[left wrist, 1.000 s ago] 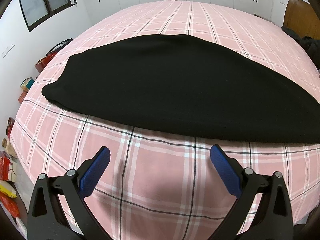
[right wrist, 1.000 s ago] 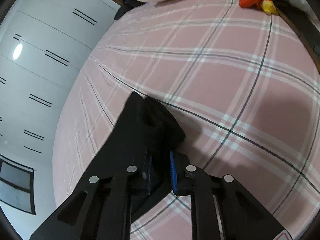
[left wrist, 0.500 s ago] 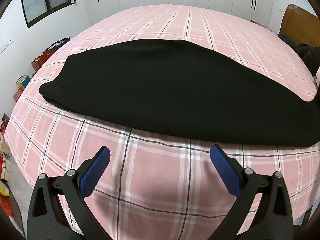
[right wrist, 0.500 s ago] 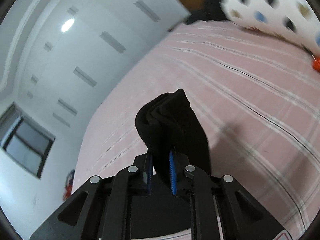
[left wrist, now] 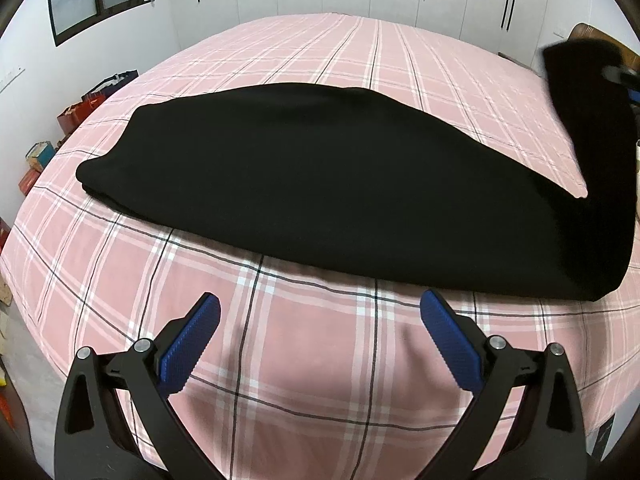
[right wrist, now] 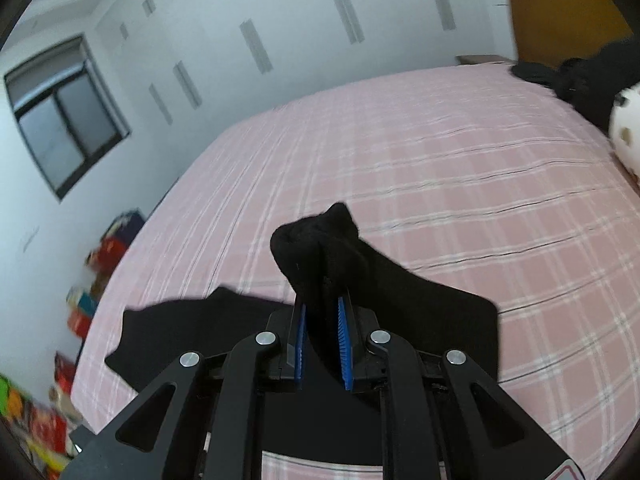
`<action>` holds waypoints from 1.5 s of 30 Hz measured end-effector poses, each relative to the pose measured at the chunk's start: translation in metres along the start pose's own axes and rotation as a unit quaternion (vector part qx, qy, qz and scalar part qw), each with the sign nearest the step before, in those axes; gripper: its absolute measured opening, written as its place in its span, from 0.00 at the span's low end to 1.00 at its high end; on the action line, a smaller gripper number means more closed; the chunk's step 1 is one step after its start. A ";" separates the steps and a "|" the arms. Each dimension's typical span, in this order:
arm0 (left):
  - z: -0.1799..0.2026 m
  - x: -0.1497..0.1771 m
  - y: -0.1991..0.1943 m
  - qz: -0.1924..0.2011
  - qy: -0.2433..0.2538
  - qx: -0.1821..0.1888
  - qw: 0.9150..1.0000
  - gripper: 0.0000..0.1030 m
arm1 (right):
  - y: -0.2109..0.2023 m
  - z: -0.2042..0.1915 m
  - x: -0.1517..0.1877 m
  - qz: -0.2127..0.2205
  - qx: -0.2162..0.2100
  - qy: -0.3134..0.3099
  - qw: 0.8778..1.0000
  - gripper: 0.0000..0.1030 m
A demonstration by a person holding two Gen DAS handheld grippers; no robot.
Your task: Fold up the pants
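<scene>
Pants (left wrist: 320, 176) are black and lie across the middle of the left wrist frame on a pink plaid bedsheet (left wrist: 312, 360), long side running left to right. No brand tag or readable writing on them that I can make out, and whatever is printed on the boxes and bags (left wrist: 80, 112) at the left edge by the wall is too small to read.

Left gripper (left wrist: 320, 332) sits at the bottom centre of its own frame, above the sheet on the near side of the pants and not touching them. Its jaws are spread wide with nothing between the blue pads (left wrist: 192, 344).

Over on the right edge of that same frame, one end of the pants bends up off the bed into a vertical strip, and something dark at the upper right has hold of the top, though it's blurry.

Right wrist view: window (right wrist: 64, 120) at upper left, white wardrobe doors (right wrist: 256, 44) along the top, brown headboard (right wrist: 568, 16) at upper right with dark clothes (right wrist: 576, 80) piled below it. Right gripper (right wrist: 322, 340) is at bottom centre, jaws narrowed down on a bunched end of the pants, fabric poking up past the blue fingertips (right wrist: 343, 344). The rest of the black cloth drapes down and spreads onto the sheet at lower left and right of the gripper. A bit of a red-and-white sticker shows at the bottom right corner, not legible.
</scene>
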State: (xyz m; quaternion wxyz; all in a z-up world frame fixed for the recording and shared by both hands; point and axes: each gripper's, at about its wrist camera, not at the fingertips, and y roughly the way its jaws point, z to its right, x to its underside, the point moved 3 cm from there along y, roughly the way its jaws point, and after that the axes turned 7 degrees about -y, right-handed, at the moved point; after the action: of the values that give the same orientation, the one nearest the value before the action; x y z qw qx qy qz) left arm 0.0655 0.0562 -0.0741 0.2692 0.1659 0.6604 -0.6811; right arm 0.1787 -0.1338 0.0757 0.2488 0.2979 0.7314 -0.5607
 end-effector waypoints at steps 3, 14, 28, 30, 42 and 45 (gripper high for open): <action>0.000 0.000 0.000 0.000 0.002 -0.001 1.000 0.95 | 0.025 -0.026 0.010 -0.026 -0.002 -0.030 0.999 0.13; 0.000 0.001 0.004 -0.008 0.007 -0.002 1.000 0.95 | 0.084 -0.063 0.062 -0.103 0.000 -0.069 0.992 0.13; -0.006 0.001 0.008 -0.017 0.004 -0.002 1.000 0.95 | 0.102 -0.060 0.091 -0.143 0.000 -0.060 0.988 0.13; -0.007 0.001 0.007 -0.017 0.003 -0.002 1.000 0.95 | 0.094 -0.055 0.088 -0.121 0.003 -0.044 0.992 0.13; -0.011 0.000 0.011 -0.022 0.001 -0.004 1.000 0.95 | -0.037 0.143 0.073 0.024 0.000 0.239 0.971 0.12; -0.009 0.000 0.013 -0.024 0.004 -0.006 1.000 0.95 | -0.089 0.230 0.099 0.054 0.078 0.296 0.951 0.12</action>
State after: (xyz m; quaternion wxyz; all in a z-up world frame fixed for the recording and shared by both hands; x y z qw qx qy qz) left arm 0.0715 0.0658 -0.0850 0.2518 0.1510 0.6695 -0.6823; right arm 0.0532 -0.3581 0.0096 0.0270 0.5078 0.7091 -0.4885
